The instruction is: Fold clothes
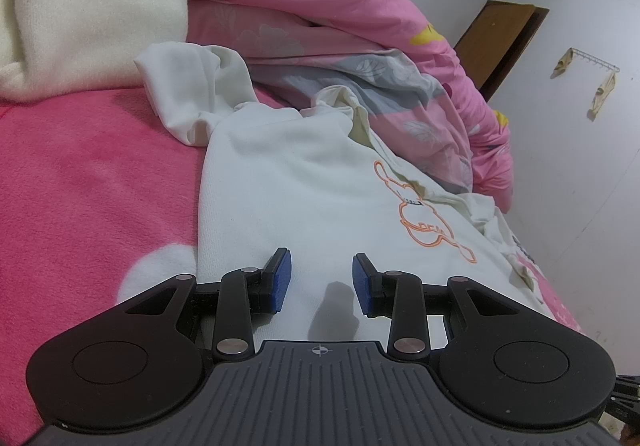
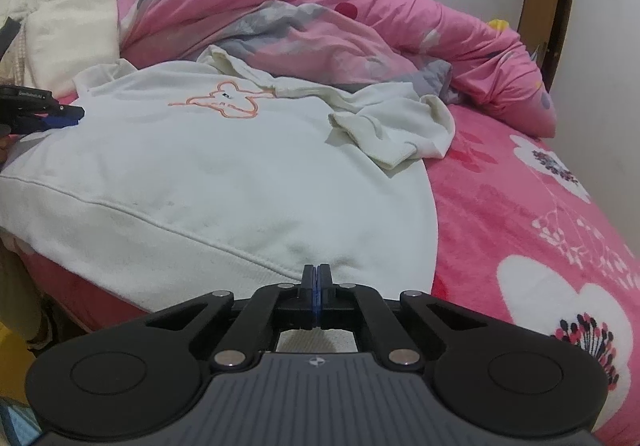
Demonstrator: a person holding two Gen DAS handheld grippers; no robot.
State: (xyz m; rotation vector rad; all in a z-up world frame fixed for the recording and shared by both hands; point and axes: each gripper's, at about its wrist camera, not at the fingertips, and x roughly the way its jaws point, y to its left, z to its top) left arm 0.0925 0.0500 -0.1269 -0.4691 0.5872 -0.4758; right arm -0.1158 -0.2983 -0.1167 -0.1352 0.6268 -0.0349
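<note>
A white sweatshirt (image 2: 224, 174) with an orange outline print is spread flat on the bed (image 2: 520, 214), in front of a heaped pink quilt (image 2: 400, 14). One sleeve (image 2: 400, 126) is bunched at the sweatshirt's right edge. The left gripper (image 1: 320, 278) is held narrowly parted above the sweatshirt's body, nothing between its blue pads (image 1: 280, 278). The right gripper (image 2: 317, 278) is closed tight at the sweatshirt's hem; whether cloth is pinched cannot be told.

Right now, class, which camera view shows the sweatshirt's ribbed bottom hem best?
The right wrist view: the ribbed hem of the white sweatshirt runs across the frame just beyond the shut right gripper. The left wrist view shows only the sweatshirt's body and orange print, no hem.
</note>
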